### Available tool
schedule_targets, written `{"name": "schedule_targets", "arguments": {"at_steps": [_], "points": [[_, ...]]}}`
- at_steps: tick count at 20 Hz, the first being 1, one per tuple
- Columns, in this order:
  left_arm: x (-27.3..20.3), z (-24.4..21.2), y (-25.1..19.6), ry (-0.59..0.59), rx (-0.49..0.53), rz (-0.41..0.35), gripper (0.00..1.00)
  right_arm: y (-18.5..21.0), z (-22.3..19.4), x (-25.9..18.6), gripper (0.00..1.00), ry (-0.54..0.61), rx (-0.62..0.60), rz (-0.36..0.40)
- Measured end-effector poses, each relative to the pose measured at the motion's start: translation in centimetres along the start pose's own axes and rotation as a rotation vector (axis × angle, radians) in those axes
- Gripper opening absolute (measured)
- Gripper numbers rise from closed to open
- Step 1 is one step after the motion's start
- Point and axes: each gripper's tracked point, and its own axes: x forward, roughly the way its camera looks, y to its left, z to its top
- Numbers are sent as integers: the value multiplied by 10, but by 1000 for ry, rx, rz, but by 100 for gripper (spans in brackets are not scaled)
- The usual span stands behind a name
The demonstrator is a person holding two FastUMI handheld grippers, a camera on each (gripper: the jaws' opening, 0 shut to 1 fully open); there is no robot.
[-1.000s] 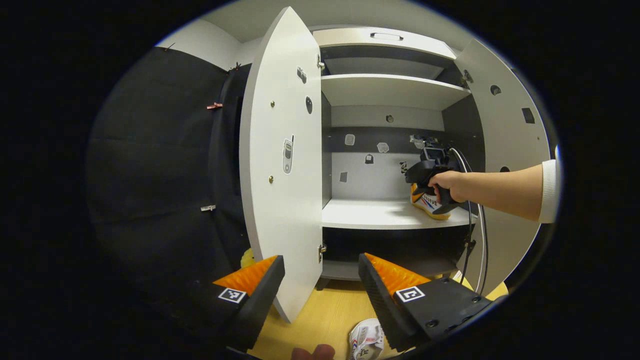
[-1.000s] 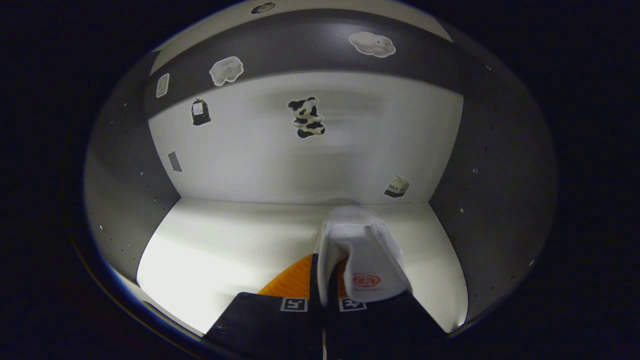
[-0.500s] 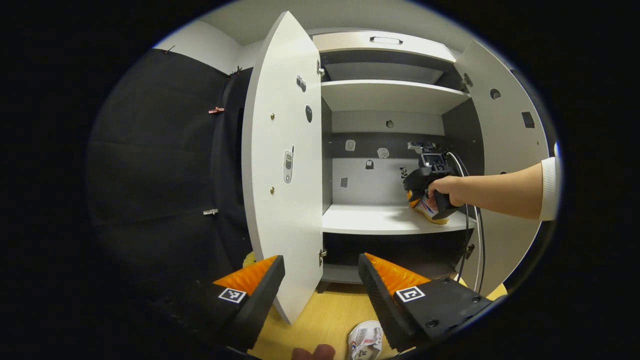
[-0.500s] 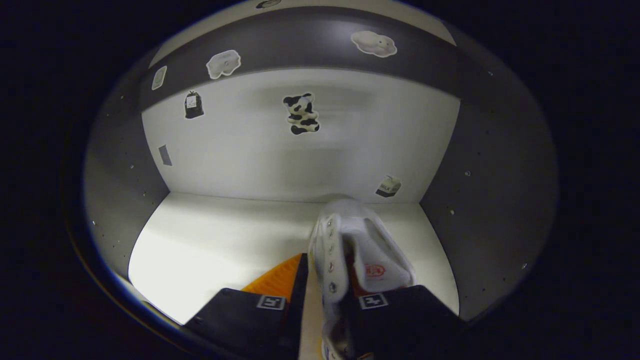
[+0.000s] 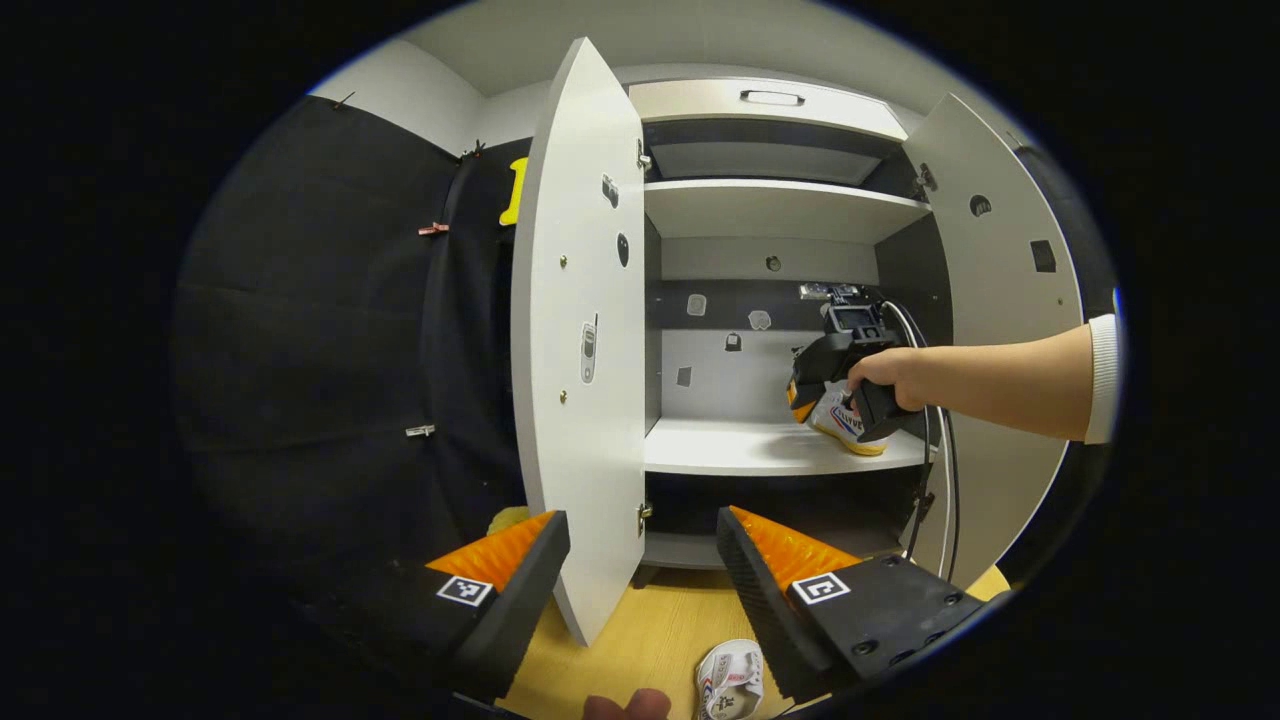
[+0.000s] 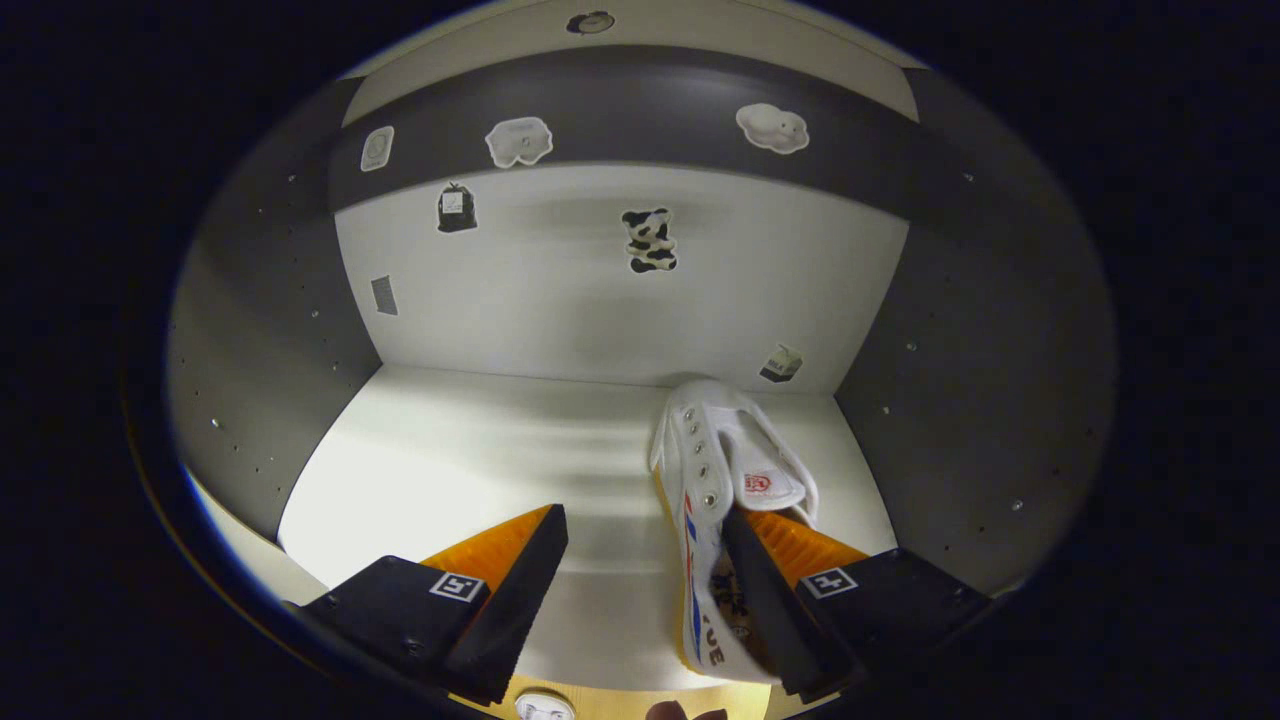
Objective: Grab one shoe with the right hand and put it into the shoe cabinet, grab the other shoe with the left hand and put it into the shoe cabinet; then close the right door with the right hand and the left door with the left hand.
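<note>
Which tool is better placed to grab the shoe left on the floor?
Left. The left tool hangs open just above the floor shoe, in front of the cabinet. The right tool is up inside on the shelf, open beside the first shoe.

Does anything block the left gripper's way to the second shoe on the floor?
Nothing visible does. The second shoe lies on the bare wooden floor just below the open left gripper, in front of the cabinet's open left door.

White cabinet shelf (image 6: 470, 470) bears one shoe (image 6: 715, 470); wooden floor (image 5: 640, 640) bears other shoe (image 5: 730, 680).
</note>
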Motion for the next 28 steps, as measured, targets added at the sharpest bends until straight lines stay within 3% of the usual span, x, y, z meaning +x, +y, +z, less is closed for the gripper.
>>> {"name": "schedule_targets", "arguments": {"at_steps": [12, 20, 28], "points": [[-10, -11, -1, -15, -18, -88, 95, 0, 27, -148, 98, -379, 47, 71], [-13, -54, -5, -6, -42, -155, 95, 3, -30, -237, 98, -542, 70, 126], [-26, -144, -27, 86, 1, -235, 95, 4, -126, -268, 98, -535, 51, 142]]}}
